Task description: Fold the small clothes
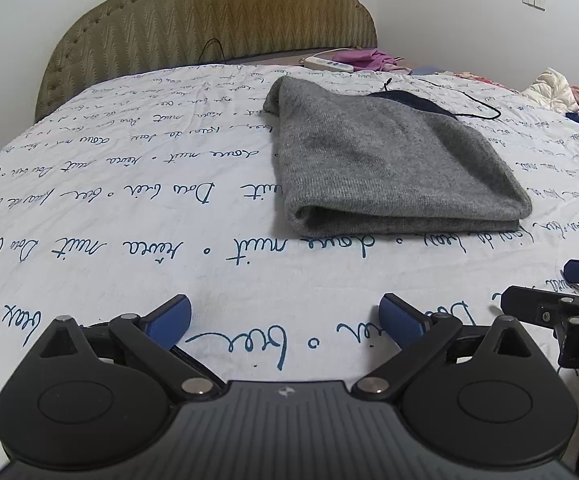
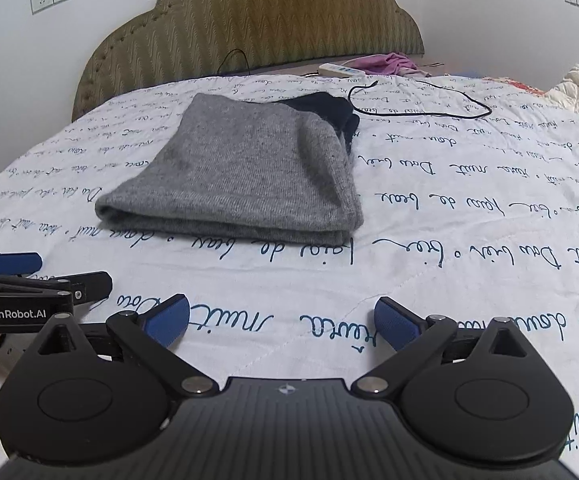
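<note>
grey knit garment (image 2: 233,176) with a dark navy part (image 2: 321,110) at its far end, on a white sheet (image 1: 129,208) scripted in blue; olive zigzag headboard (image 1: 209,16) beyond it; blue gripper pads (image 2: 167,320).

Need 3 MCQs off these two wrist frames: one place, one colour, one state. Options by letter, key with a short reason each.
1. Where does the folded garment lie?
A. on the bedspread
B. on the floor
C. in a basket

2. What colour is its top layer?
A. red
B. grey
C. green

3. How do the left tool and right tool stand?
A. both shut on cloth
B. one holds the cable
C. both open, empty

Key: 1 A, it rests on the script-printed cover. 2 B, grey knit, with dark fabric showing behind. 3 C, blue pads spread wide, only the cover between them.
</note>
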